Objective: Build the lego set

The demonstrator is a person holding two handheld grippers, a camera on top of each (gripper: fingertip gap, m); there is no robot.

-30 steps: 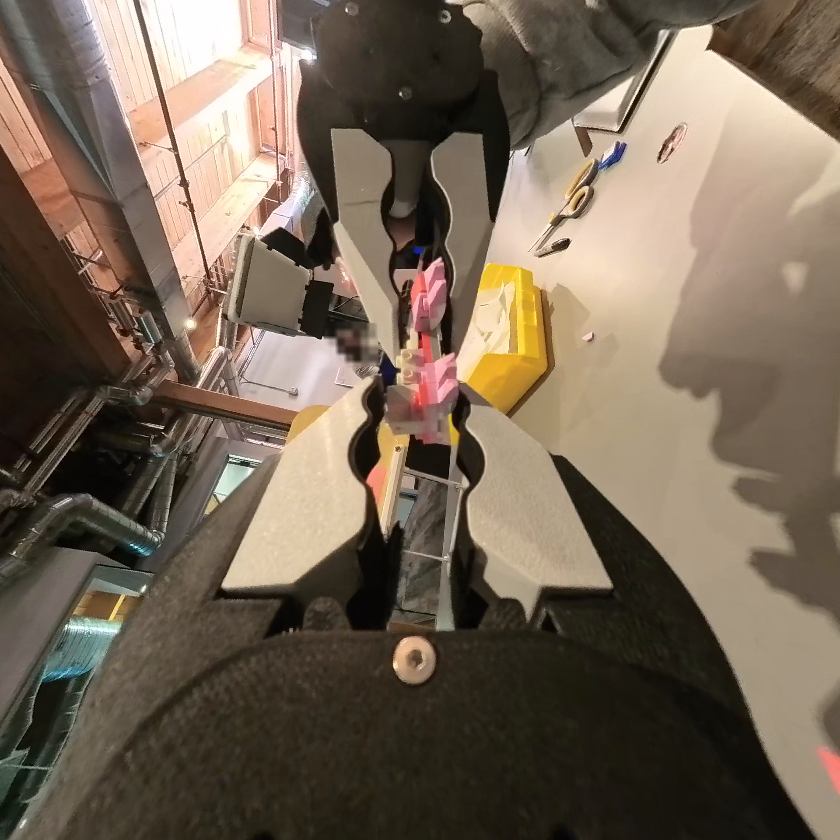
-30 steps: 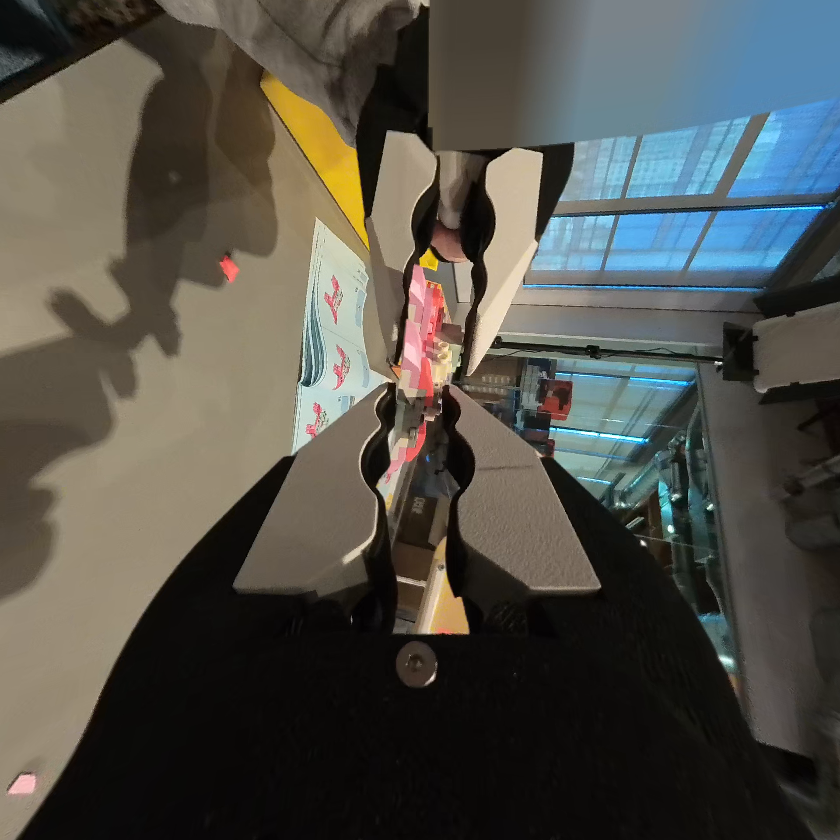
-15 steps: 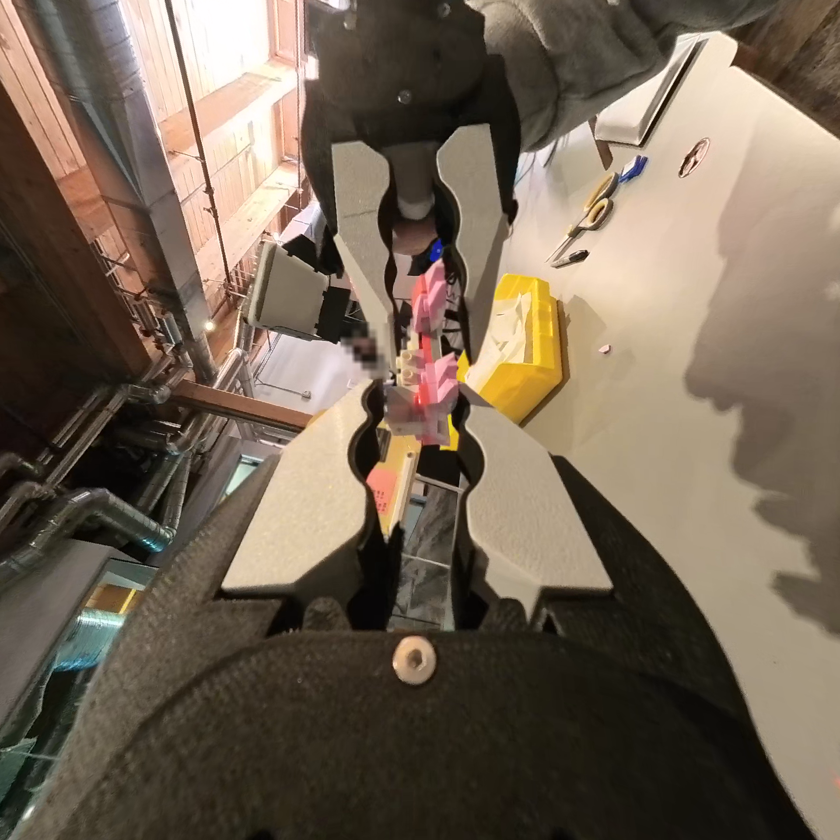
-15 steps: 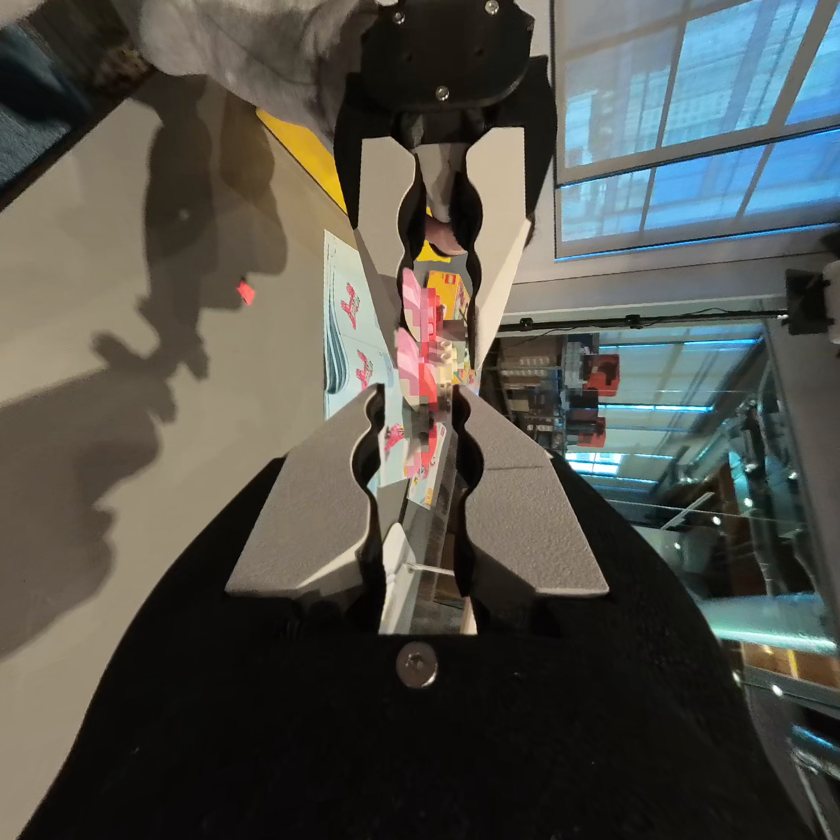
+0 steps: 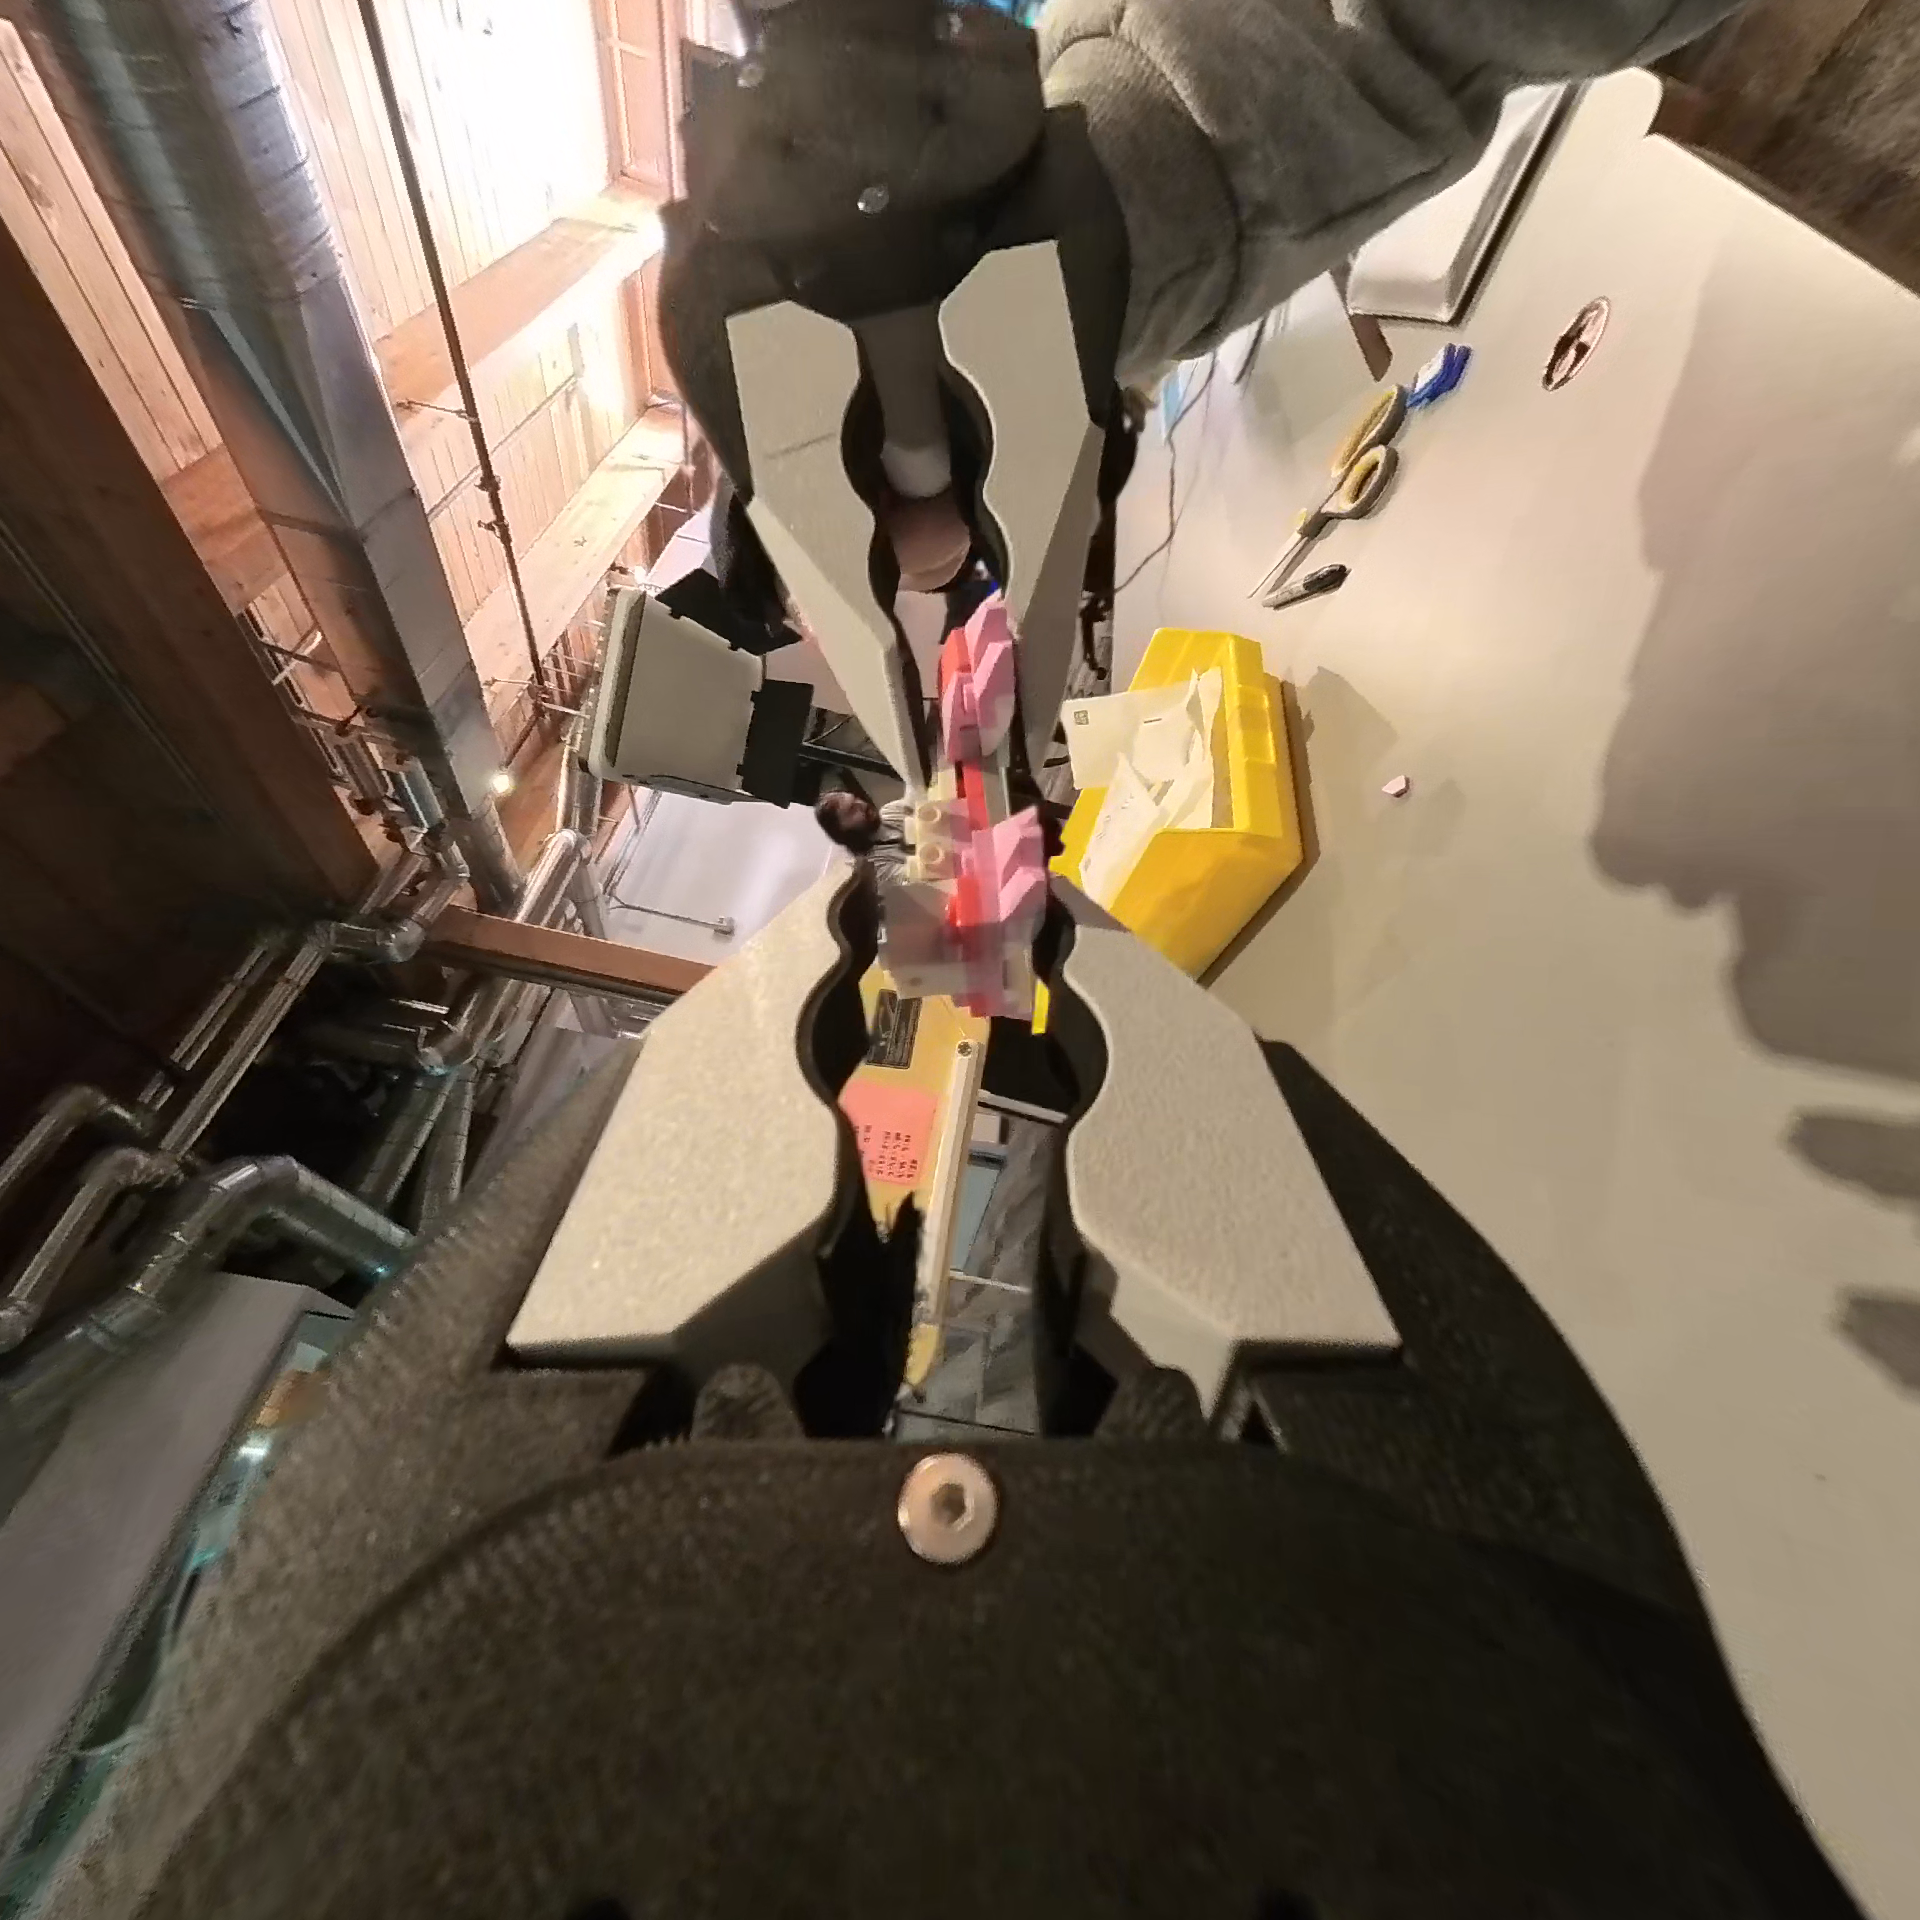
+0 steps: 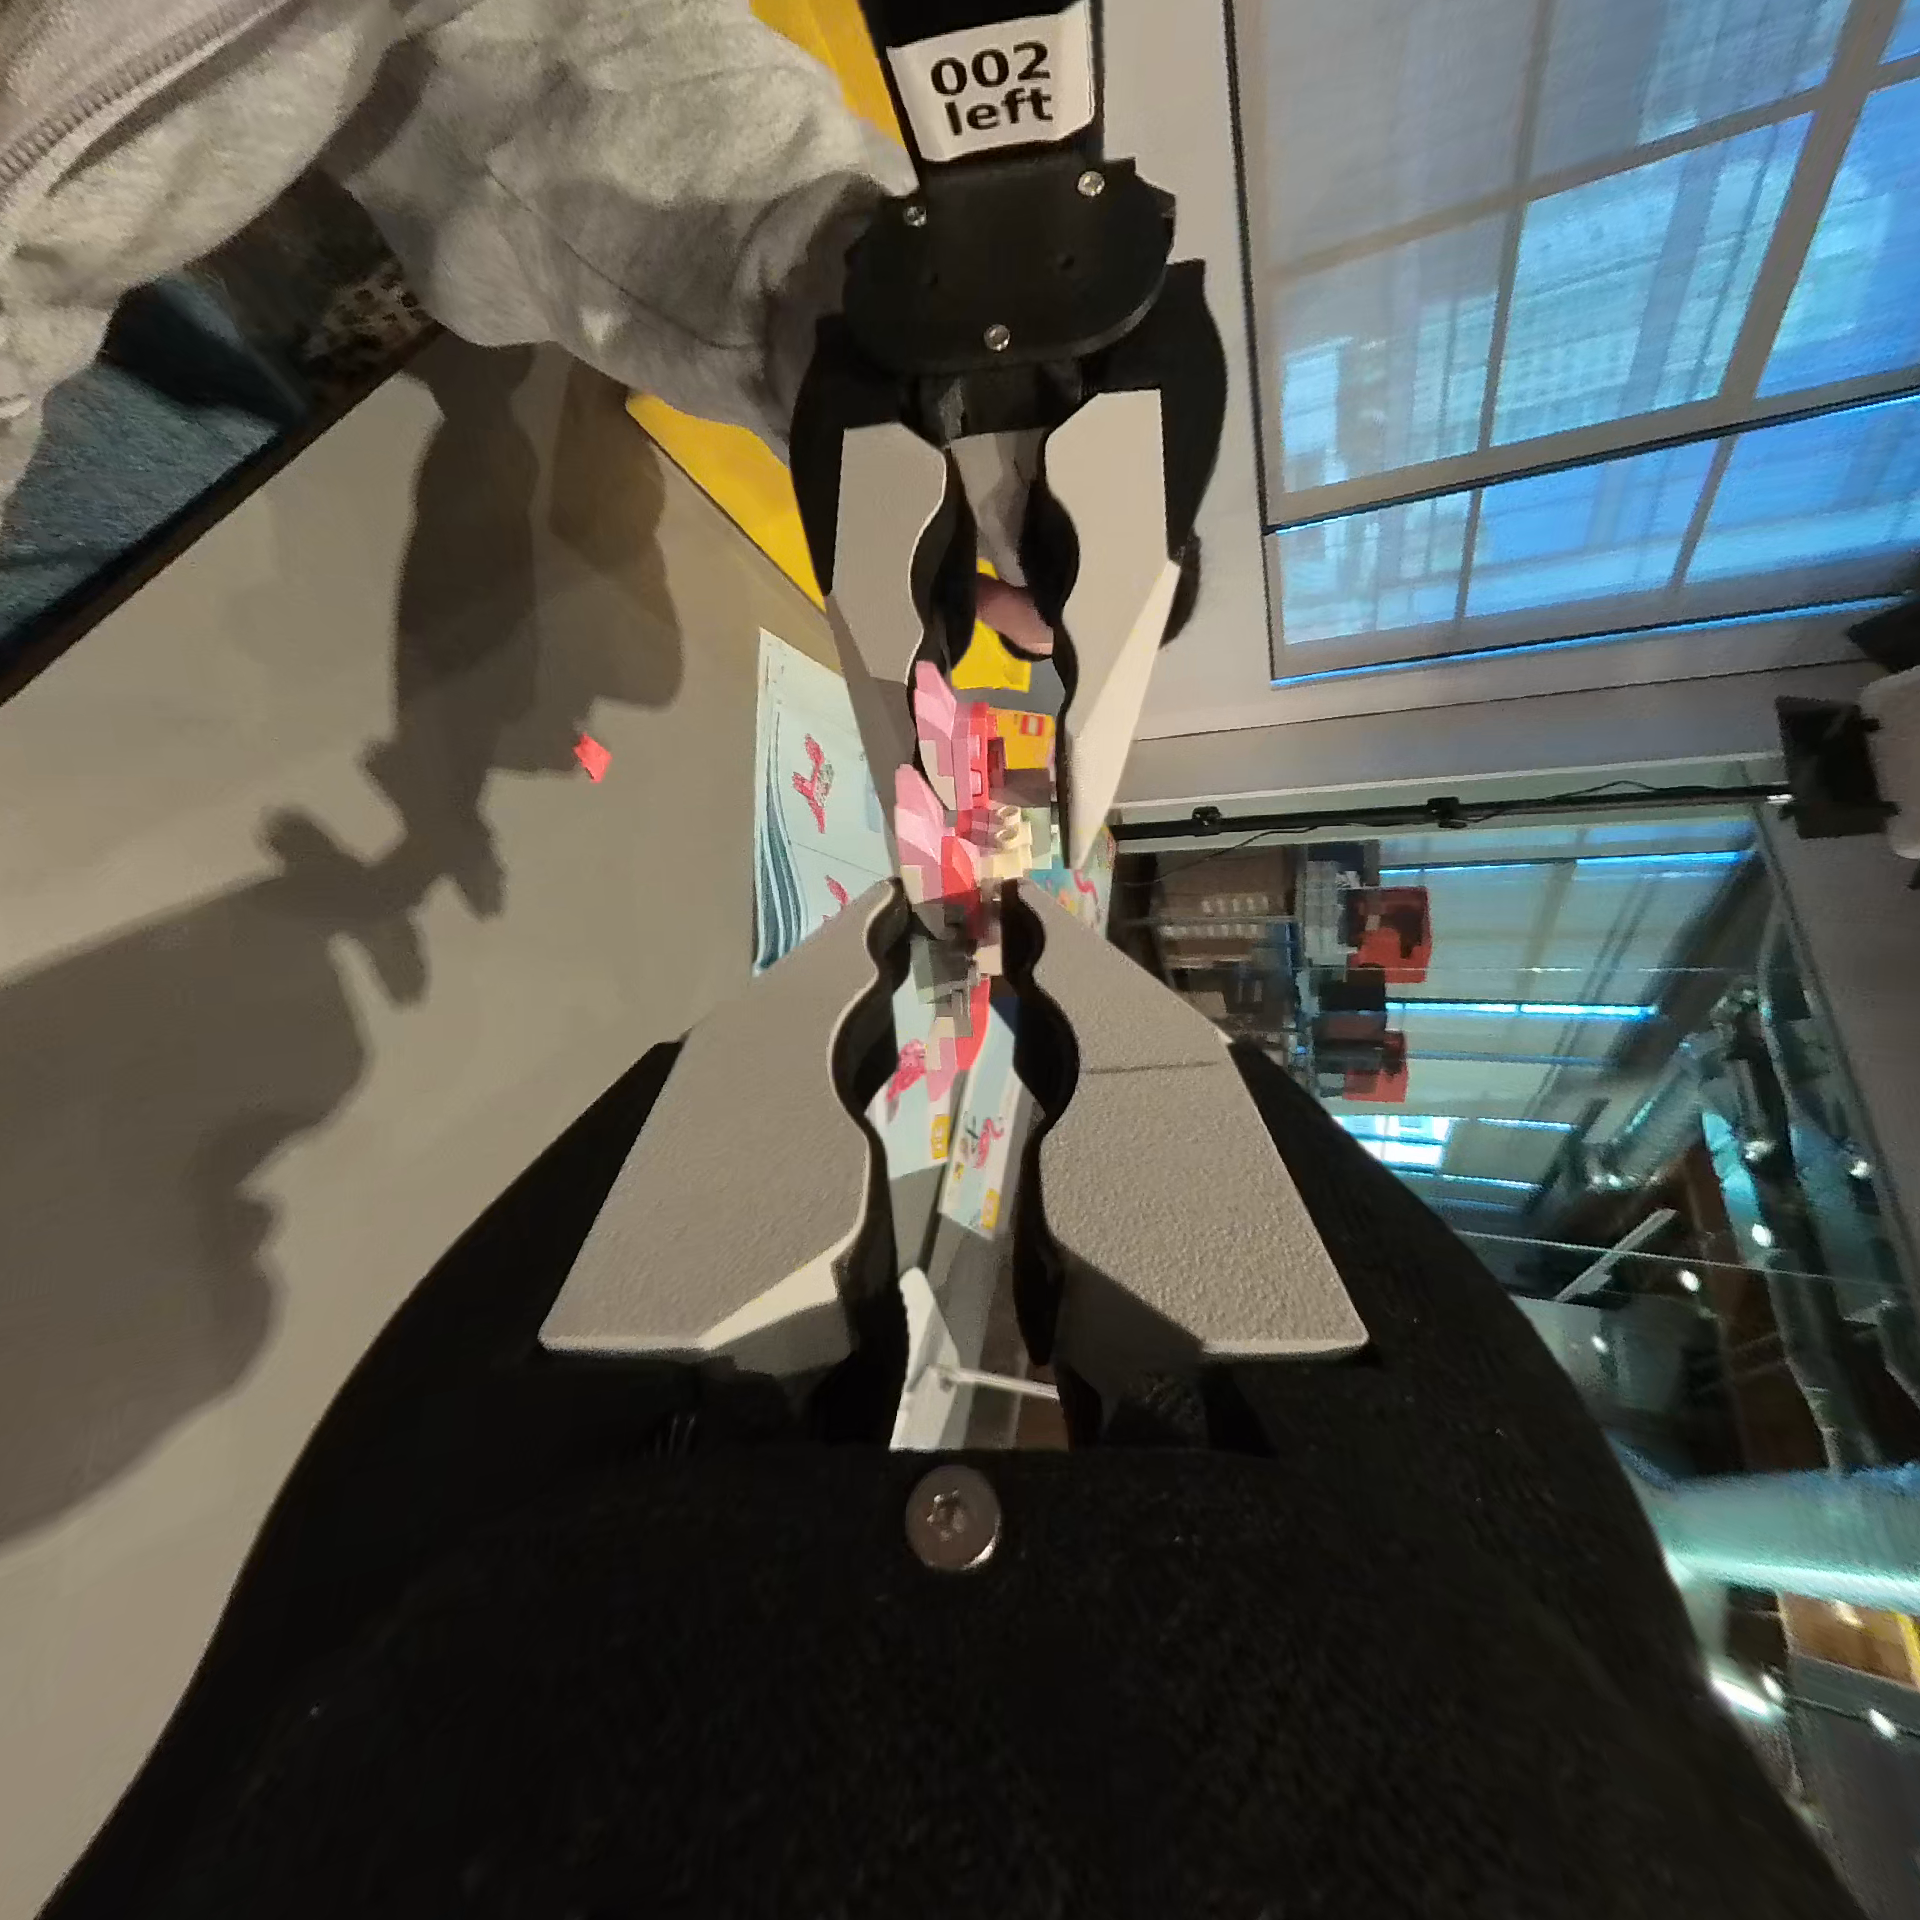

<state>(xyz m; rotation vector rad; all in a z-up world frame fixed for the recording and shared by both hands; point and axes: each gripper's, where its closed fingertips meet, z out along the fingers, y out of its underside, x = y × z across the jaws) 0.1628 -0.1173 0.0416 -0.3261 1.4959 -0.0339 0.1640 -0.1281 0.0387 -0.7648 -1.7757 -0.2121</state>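
A small pink, red and cream lego model (image 5: 987, 862) is held in the air above the grey table (image 5: 1558, 935). My left gripper (image 5: 961, 914) is shut on its near end. My right gripper (image 5: 966, 738) faces it from above in this view and is shut on the model's far pink part. In the right wrist view the model (image 6: 945, 831) sits between my right gripper (image 6: 951, 904) and the left gripper (image 6: 987, 769), tip to tip. A person's grey sleeve (image 6: 520, 187) is behind the left gripper. A blurred patch hides part of the model.
A yellow bin (image 5: 1195, 790) with paper bags stands on the table. Scissors (image 5: 1340, 499) and a pen (image 5: 1304, 587) lie beyond it. A loose pink piece (image 5: 1400, 787) and a red piece (image 6: 592, 755) lie on the table. An instruction booklet (image 6: 805, 821) lies below the model.
Both grippers have kept their hold on the model. The pair has swung a little, so the right view now shows more of the left gripper and the window.
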